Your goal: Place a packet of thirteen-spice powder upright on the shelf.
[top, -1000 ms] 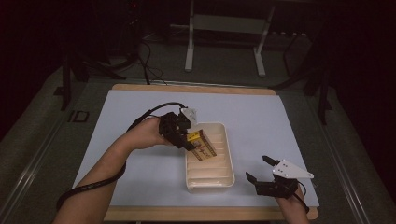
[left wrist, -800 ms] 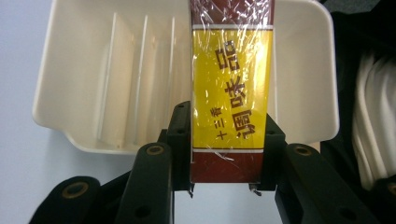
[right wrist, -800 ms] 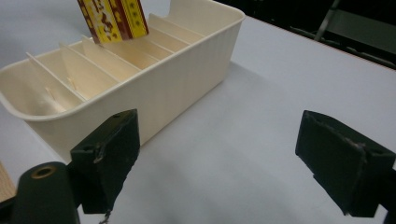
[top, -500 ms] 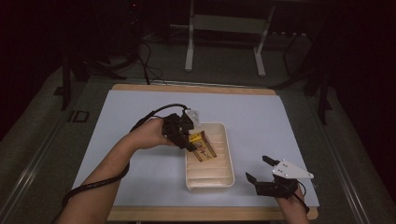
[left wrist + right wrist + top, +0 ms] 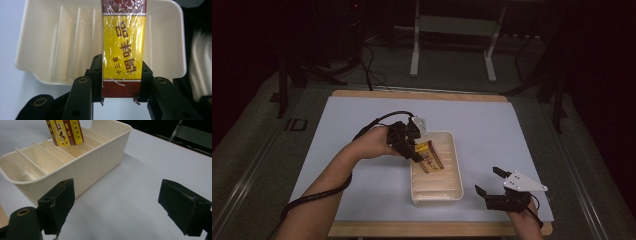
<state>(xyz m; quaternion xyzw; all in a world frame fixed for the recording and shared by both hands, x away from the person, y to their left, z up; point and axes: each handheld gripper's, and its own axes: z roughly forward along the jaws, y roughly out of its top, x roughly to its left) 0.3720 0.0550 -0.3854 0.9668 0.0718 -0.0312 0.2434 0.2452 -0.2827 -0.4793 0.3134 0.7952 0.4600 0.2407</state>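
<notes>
High view: my left gripper [image 5: 412,145] holds a yellow-and-maroon packet [image 5: 430,157] tilted over the far end of the cream divider tray [image 5: 457,190], which sits on the pale blue mat [image 5: 492,125]. My right gripper [image 5: 492,187] rests near the tray's near right corner, apart from it, jaws spread and empty. Risk: the tray is not steadied, so a push from the packet may slide it across the mat.

Left gripper view: my jaws are clamped on the packet [image 5: 123,50] at its lower maroon band, one on either narrow side. The wrapping is glossy film. The tray [image 5: 37,50] lies beyond, its partitions running lengthwise. Risk: the grip sits at one end only, so the packet may pivot or slip through the film if its free end catches a partition.

Right gripper view: my own jaws stand wide with bare mat [image 5: 150,170] between them. The packet [image 5: 65,131] hangs above the tray [image 5: 100,162], its lower end close to the thin dividers [image 5: 40,157]; I cannot tell whether it touches them. Risk: landing astride a divider instead of inside a slot, leaving it propped or toppling.
</notes>
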